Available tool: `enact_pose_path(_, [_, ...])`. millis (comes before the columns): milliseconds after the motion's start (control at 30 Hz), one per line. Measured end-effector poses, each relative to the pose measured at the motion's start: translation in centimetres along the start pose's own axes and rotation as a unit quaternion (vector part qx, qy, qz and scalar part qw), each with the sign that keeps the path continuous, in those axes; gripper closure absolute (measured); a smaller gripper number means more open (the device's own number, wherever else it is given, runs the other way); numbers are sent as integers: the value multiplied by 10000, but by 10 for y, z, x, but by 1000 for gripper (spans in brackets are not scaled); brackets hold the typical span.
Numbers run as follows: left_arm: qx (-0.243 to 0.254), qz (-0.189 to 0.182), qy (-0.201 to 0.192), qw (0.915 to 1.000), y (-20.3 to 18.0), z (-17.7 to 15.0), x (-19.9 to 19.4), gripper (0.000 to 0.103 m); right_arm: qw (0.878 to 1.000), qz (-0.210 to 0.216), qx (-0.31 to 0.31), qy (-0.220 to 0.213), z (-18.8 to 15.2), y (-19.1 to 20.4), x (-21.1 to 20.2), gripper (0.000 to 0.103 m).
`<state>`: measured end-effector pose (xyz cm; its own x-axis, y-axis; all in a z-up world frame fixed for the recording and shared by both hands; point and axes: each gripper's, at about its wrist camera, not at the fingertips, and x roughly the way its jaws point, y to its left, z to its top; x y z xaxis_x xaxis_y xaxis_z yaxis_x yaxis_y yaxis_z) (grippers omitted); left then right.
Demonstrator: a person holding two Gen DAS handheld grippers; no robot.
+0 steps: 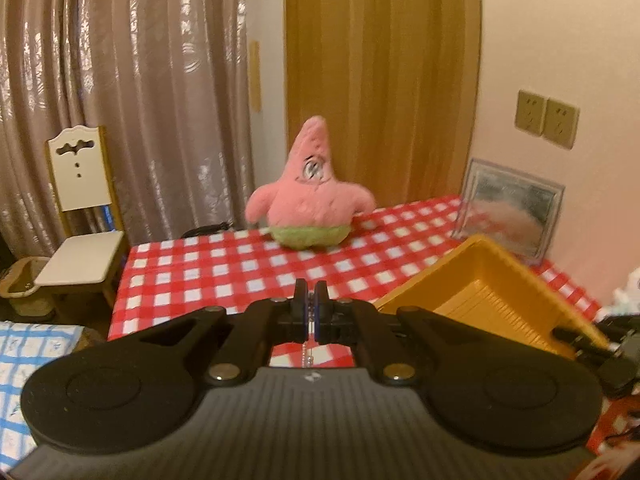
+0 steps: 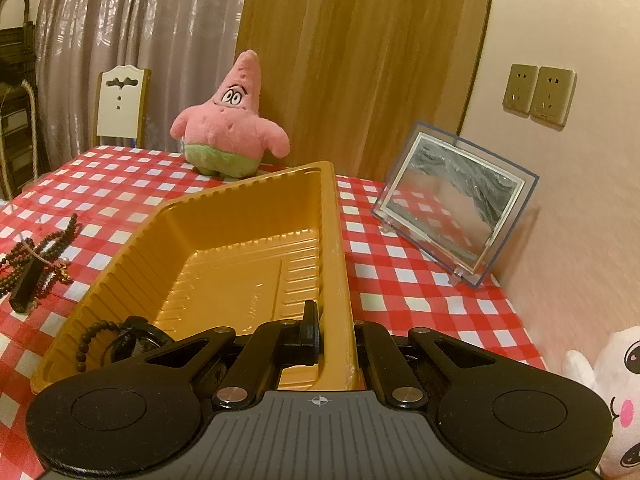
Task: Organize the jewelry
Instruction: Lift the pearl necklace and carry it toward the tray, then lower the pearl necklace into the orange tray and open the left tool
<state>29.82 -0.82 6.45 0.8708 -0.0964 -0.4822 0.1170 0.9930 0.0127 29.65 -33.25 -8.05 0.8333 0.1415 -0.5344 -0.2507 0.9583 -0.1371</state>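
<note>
Jaws of the left gripper (image 1: pixel 311 300) are pressed together on a thin silvery chain (image 1: pixel 307 354) that hangs below them, above the checkered desk (image 1: pixel 200 272) and left of the golden tray (image 2: pixel 248 240). Right gripper (image 2: pixel 334 320) has its jaws clamped on the tray's right wall, one finger inside. Dark bead bracelets (image 2: pixel 96 340) lie in the tray's near left corner; more beaded strands (image 2: pixel 40 256) lie on the desk left of the tray. Behind the tray sits a pink plush star (image 2: pixel 230 120).
</note>
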Motion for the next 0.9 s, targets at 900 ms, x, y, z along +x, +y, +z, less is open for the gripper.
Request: enact_pose_path(900, [-1403,-1990,716,9672,-112,-10,79,101,10000,57,-21,-39,-1,1,-3,100])
